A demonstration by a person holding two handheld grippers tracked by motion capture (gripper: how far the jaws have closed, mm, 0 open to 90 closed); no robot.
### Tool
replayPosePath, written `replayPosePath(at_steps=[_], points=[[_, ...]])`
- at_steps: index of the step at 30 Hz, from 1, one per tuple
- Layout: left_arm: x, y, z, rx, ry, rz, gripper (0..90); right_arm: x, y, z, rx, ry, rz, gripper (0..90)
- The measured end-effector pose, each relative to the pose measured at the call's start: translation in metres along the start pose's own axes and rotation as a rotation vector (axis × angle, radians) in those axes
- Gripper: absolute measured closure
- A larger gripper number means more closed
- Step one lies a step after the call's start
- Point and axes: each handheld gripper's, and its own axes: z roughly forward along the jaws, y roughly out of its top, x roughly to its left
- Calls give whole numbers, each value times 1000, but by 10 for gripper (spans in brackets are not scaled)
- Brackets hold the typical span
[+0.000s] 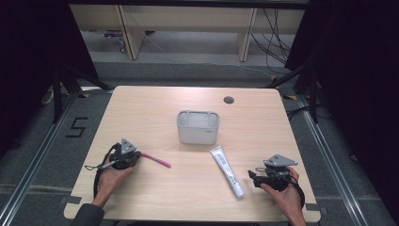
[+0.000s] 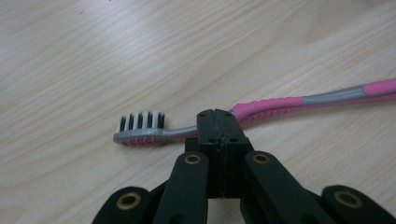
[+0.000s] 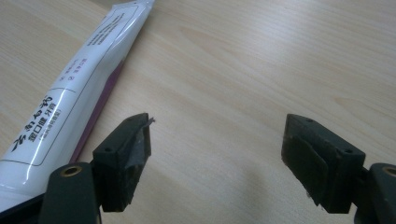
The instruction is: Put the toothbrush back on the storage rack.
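Note:
A pink and grey toothbrush lies flat on the wooden table, its bristled head to the left in the left gripper view. My left gripper is shut, with its closed tips right at the brush's thin neck, which is hidden behind them. From above, the pink handle sticks out to the right of the left gripper. A white toothpaste tube lies at centre right. My right gripper rests just right of it, open and holding nothing, with the tube outside its left jaw.
A grey rectangular container stands at the table's middle, behind both items. A round cable hole is near the far edge. Dark curtains and stand legs flank the table.

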Motion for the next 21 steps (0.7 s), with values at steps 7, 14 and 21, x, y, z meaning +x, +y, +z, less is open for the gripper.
replayPosePath(at_steps=[7,14,21], points=[[-5,11,11,-7,6,-4,888,-1,0,0,7,0,3,250],[-7,20,19,-6,6,3,886,-2,-1,0,8,4,5,250],[-10,26,24,-9,-1,2,885,-2,-1,0,8,6,5,250]])
